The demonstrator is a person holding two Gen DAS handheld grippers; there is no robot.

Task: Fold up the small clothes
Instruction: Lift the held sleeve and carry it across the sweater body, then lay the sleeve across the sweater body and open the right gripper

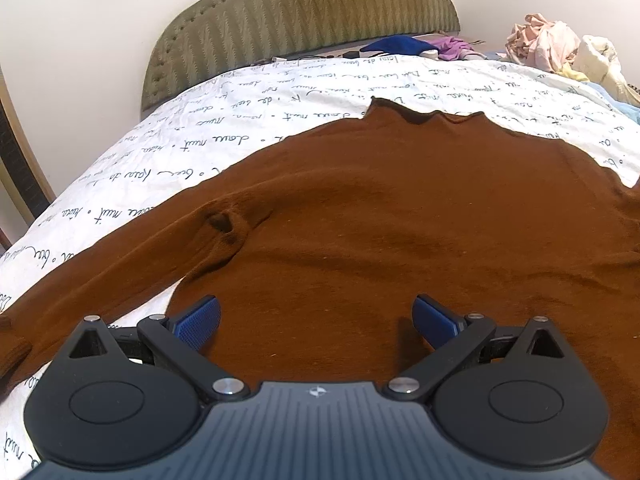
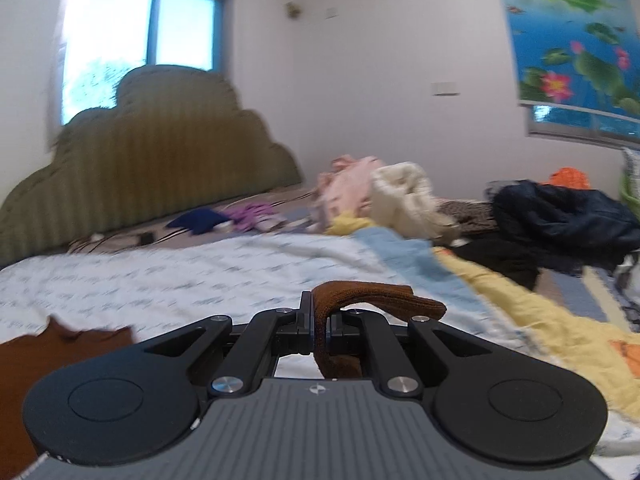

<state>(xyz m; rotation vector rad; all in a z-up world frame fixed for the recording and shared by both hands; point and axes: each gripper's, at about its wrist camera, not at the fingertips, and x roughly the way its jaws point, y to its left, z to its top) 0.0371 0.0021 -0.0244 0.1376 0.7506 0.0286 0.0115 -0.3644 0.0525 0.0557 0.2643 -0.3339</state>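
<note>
Workpiece: a rust-brown knitted long-sleeved sweater [image 1: 380,208] lies flat on a bed covered by a white sheet printed with dark handwritten script [image 1: 248,92]. In the left wrist view the mock-neck collar points toward the olive-green padded headboard with a scalloped top edge [image 1: 304,12]. One sleeve runs out across the sheet to the lower left edge of that view, where its ribbed cuff is visible.

Left claw [image 1: 316,320]: positioned over the lower body of the sweater, angled downward. The jaws stand wide apart. The blue textured pads [image 1: 198,322] show on both fingers. Nothing lies between them. Whether the fingertips touch the knit cannot be determined.

Right claw [image 2: 319,330]: jaws drawn together on a ribbed rust-brown strip of the same sweater. The strip passes between the pads, arches over the right finger linkage and hangs below the jaws. This view is blurred. The collar section of the sweater appears at its lower left.

Surroundings: a heap of pink and cream garments [image 2: 384,196] lies near the head of the bed, beside a dark navy bundle of clothing [image 2: 560,216]. A small dark-blue cloth [image 1: 396,45] and a purple cloth [image 1: 452,47] lie just below the headboard. A pale blue and yellow patchwork quilt [image 2: 500,292] covers the bed to the right of the sheet.
</note>
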